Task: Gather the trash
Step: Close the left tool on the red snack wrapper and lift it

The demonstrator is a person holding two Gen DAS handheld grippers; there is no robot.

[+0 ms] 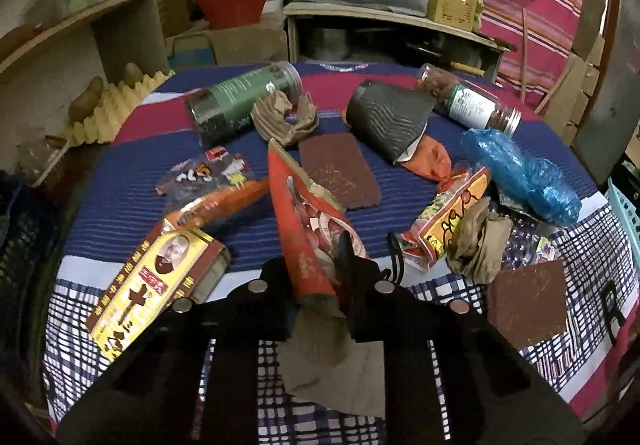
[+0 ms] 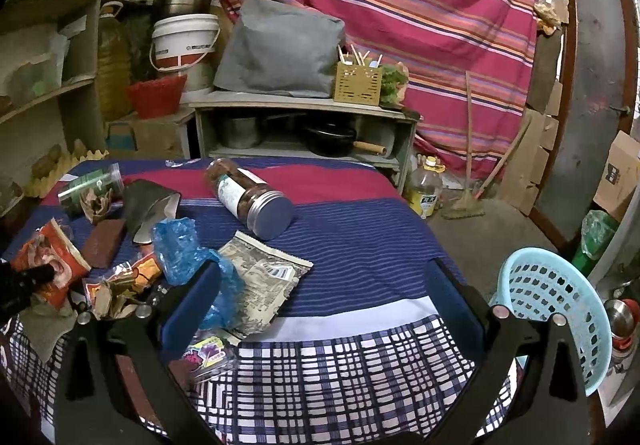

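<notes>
Currently left gripper (image 1: 320,277) fingers clamp the red snack wrapper (image 1: 308,229) beside the yellow box (image 1: 156,277) on the table (image 2: 360,245); right gripper (image 2: 320,309) fingers apart, empty; the thin edge-grip may slip when lifted.

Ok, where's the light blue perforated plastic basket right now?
The light blue perforated plastic basket sits off the cloth-covered table's right edge in the right wrist view, just beyond the open right gripper; the left wrist view catches only a sliver of it at far right.

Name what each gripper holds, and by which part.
The left gripper pinches the red packet at its near, torn end. The right gripper is open and holds nothing.
</notes>
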